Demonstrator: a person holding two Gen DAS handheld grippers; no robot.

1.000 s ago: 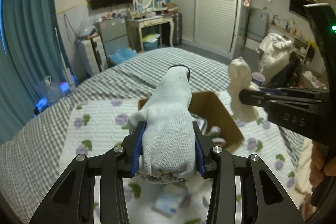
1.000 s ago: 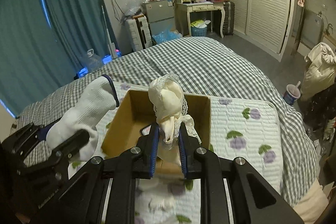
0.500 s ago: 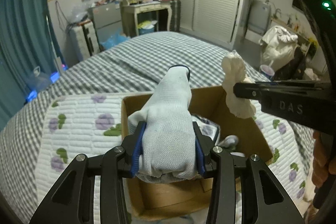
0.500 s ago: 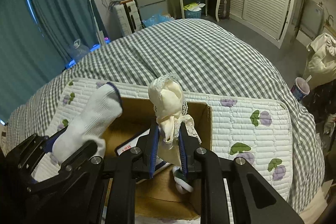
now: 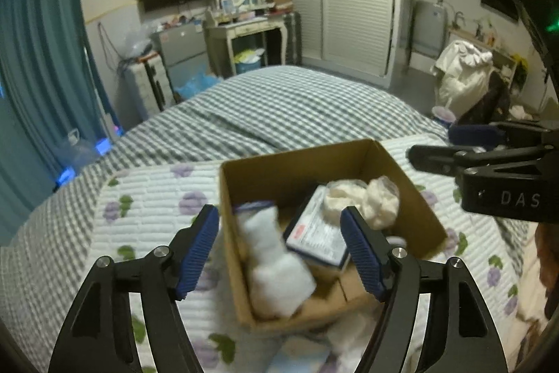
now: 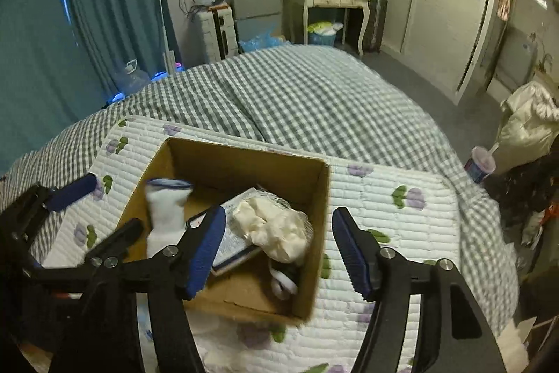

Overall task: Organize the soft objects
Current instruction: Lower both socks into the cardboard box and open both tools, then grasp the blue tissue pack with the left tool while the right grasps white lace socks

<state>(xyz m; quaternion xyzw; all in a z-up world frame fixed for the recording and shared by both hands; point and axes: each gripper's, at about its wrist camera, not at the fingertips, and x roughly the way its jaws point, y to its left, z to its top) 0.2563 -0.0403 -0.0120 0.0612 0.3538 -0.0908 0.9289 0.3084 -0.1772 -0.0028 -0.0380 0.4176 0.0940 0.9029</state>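
An open cardboard box (image 5: 300,159) (image 6: 241,159) stands on a white quilted pad with purple flowers (image 5: 146,198) (image 6: 391,208) on the bed. A white sock with a blue cuff (image 5: 276,264) (image 6: 166,212) lies in the box's left part, blurred. A cream lace cloth (image 5: 367,198) (image 6: 276,229) lies in its right part, on a flat packet (image 5: 314,233) (image 6: 230,236). My left gripper (image 5: 279,245) (image 6: 94,208) is open and empty above the box. My right gripper (image 6: 276,250) (image 5: 440,145) is open and empty above the box.
The bed has a grey checked cover (image 5: 279,107) (image 6: 314,100). A small dark and white item (image 6: 284,280) lies in the box's near right corner. Loose pale items (image 5: 307,352) lie on the pad in front of the box. A paper cup (image 6: 480,165) stands beside the bed.
Both grippers have opened. The white sock has dropped from the left gripper into the box, and the cream lace cloth has dropped from the right gripper into the box.
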